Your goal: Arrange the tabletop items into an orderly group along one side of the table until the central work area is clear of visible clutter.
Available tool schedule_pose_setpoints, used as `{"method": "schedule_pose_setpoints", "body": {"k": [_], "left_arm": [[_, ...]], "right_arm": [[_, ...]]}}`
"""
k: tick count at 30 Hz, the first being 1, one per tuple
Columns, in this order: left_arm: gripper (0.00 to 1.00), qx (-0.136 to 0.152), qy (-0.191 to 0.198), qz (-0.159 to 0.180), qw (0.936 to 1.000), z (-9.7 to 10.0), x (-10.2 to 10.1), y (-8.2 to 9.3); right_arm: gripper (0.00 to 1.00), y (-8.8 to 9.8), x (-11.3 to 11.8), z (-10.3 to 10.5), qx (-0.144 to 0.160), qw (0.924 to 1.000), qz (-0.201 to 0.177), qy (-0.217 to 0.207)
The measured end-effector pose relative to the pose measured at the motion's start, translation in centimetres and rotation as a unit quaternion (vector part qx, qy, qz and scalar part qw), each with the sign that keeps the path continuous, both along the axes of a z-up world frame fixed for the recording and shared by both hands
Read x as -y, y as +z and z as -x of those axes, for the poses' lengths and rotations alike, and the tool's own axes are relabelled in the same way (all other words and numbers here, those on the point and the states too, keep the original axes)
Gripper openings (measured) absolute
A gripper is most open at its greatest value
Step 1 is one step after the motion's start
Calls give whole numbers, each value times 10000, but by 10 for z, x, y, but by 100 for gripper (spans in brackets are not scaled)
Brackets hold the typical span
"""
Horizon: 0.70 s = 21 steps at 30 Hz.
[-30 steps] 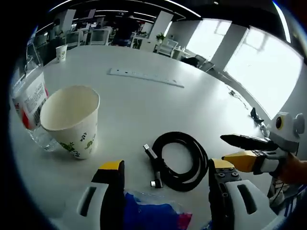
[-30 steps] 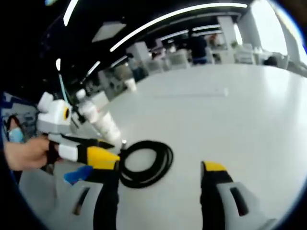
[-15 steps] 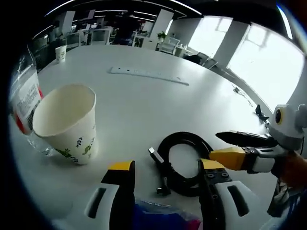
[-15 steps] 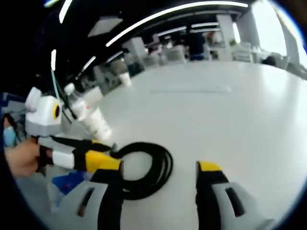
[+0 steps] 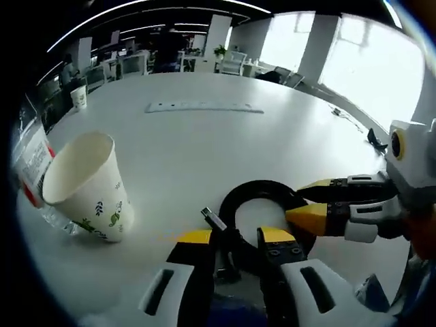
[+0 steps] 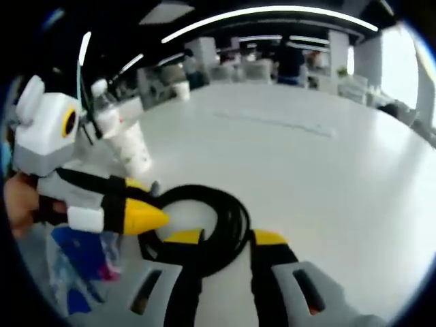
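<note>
Though glossy, black round cable coil (image 5: 262, 214) betw. yellow-tipped tools.

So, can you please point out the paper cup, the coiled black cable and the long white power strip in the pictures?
paper cup (image 5: 87, 182): left gripper view, on its outer wall with the leaf print.
coiled black cable (image 5: 240, 198): left gripper view, on the upper left arc of the coil.
long white power strip (image 5: 203, 107): left gripper view, on its middle.
</note>
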State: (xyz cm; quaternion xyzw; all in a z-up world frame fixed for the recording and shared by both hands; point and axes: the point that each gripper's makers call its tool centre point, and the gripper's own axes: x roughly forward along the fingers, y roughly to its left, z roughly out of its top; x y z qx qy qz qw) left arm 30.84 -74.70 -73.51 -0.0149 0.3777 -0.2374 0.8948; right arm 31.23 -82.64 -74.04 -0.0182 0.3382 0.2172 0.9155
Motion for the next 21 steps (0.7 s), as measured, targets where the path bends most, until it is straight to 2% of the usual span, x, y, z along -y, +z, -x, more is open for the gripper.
{"method": "schedule_pose_setpoints", "body": {"k": [6,8,9,13,21], "left_arm": [[19,-32,71,67,9999,2,-1,2],[17,-70,118,150,9998,2,-1,4],[17,-73,127,119,9998,2,-2,4],[13,22,113,203,9997,2,-1,13],[10,35,-34,494,9988,12,22,30]], "right_arm": [[12,0,-2,-3,-106,9999,17,-75],[4,5,-3,-3,-66,10000,-8,-57],[3,5,1,-4,-189,9995,-93,-252],[2,7,7,-3,-150,9996,-126,-226],[1,34,29,13,48,9987,-298,-410]]}}
